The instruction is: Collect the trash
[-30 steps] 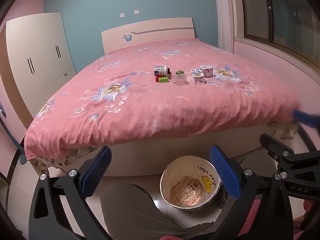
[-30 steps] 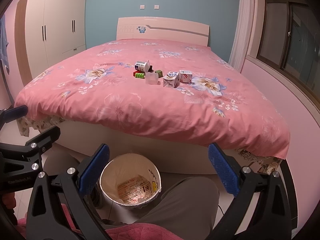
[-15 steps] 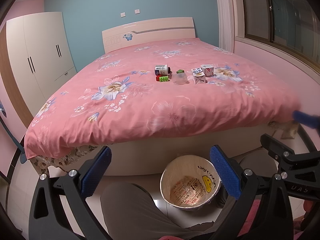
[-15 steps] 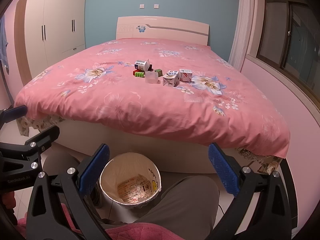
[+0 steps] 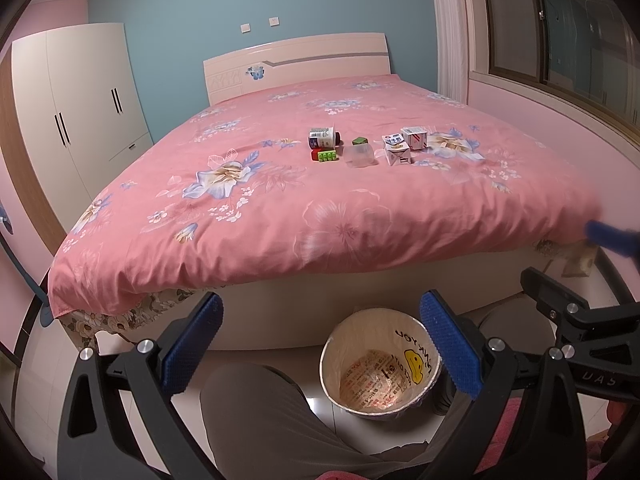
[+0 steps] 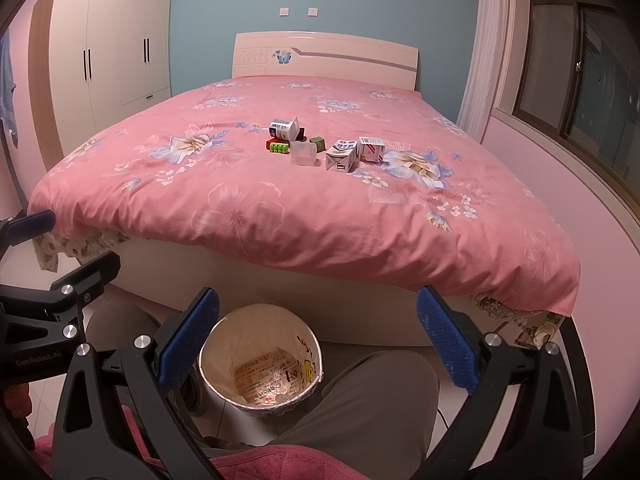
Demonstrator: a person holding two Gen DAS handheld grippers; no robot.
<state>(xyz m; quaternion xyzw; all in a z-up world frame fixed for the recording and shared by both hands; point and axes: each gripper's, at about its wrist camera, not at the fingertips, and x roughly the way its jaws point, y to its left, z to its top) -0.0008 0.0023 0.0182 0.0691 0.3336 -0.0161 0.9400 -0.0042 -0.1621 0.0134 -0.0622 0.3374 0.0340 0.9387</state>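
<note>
A pink floral bed (image 5: 280, 208) (image 6: 320, 216) holds a small cluster of items near its middle: a lying bottle (image 5: 322, 137) (image 6: 283, 128), a red and green brick block (image 5: 325, 155) (image 6: 277, 146), a clear plastic cup (image 5: 359, 154) (image 6: 303, 153), a green cube (image 5: 359, 141) (image 6: 318, 143) and two small cartons (image 5: 397, 150) (image 5: 414, 137) (image 6: 341, 155) (image 6: 371, 149). A white trash bin (image 5: 380, 368) (image 6: 260, 356) stands on the floor at the foot of the bed. My left gripper (image 5: 320, 344) and right gripper (image 6: 316, 340) are both open and empty, held low above the bin.
A white wardrobe (image 5: 76, 120) (image 6: 116, 52) stands at the left. A window (image 5: 560, 28) (image 6: 580, 60) and pink wall run along the right. The person's knee (image 5: 256, 412) (image 6: 376, 404) sits beside the bin.
Both views shift very slightly. Nothing on the bed has moved and both grippers stay open.
</note>
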